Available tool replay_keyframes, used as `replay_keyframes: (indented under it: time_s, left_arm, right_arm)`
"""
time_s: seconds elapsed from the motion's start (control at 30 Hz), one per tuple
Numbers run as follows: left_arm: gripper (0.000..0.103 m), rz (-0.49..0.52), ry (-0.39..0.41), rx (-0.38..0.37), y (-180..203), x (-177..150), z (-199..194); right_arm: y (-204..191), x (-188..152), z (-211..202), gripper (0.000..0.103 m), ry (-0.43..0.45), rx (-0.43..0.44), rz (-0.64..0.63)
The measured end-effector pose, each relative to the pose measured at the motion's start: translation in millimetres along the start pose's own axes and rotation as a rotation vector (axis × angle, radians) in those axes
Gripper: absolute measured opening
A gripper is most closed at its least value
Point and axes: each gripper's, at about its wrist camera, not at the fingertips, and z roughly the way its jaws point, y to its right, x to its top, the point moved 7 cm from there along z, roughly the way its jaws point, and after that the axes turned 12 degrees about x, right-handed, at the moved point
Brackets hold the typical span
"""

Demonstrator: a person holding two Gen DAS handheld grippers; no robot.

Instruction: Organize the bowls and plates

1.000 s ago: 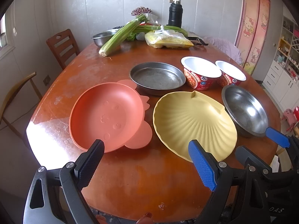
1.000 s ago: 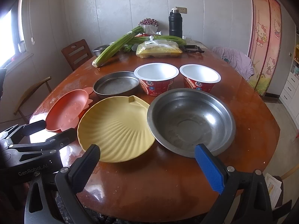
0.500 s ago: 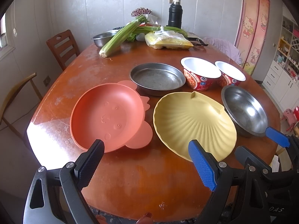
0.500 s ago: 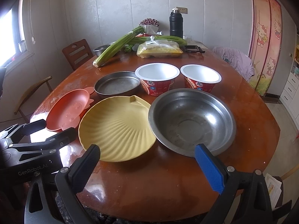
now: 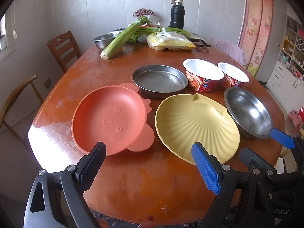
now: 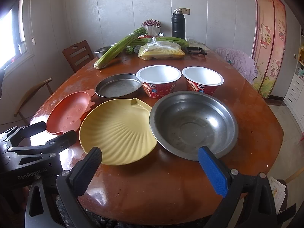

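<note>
We see bare table [image 5: 133, 180] in front of the yellow plate [image 5: 195, 125], wide enough for a gripper to pass. Left of the yellow plate the orange plate [image 5: 108, 117] sits just beside it, and on its right the steel bowl [image 6: 191, 125] touches its rim. Behind it the steel pan [image 5: 159, 79] and two red cups [image 6: 158, 82] stand close, blocking that side.

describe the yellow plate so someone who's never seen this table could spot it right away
On the brown wooden table, look at the near row of dishes. The yellow plate sits in its middle, between the orange plate and the steel bowl. It alone is scallop-shaped, with ribs fanning out.
</note>
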Motion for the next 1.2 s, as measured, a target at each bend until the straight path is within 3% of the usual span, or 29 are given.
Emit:
replay_keyframes:
  time_s: [0.47,0.63,0.87,1.07,1.2]
  left_arm:
    - [0.092,-0.006,0.005,-0.001,-2,1,-1]
    - [0.092,-0.052,0.009,0.015,-26,6,1]
    - [0.092,-0.166,-0.004,0.075,-85,11,16]
    - [0.092,-0.228,-0.044,0.110,-125,11,38]
    - [0.092,-0.256,-0.075,0.068,-135,12,52]
  right_arm:
    - [-3,2,0,0.101,0.000,0.005,-0.016]
    - [-15,7,3,0.101,-0.001,0.024,-0.056]
    - [-50,29,14,0.101,0.022,0.117,-0.163]
    - [-82,46,43,0.101,-0.030,0.214,-0.224]
    - [-102,56,68,0.101,-0.094,0.294,-0.241]
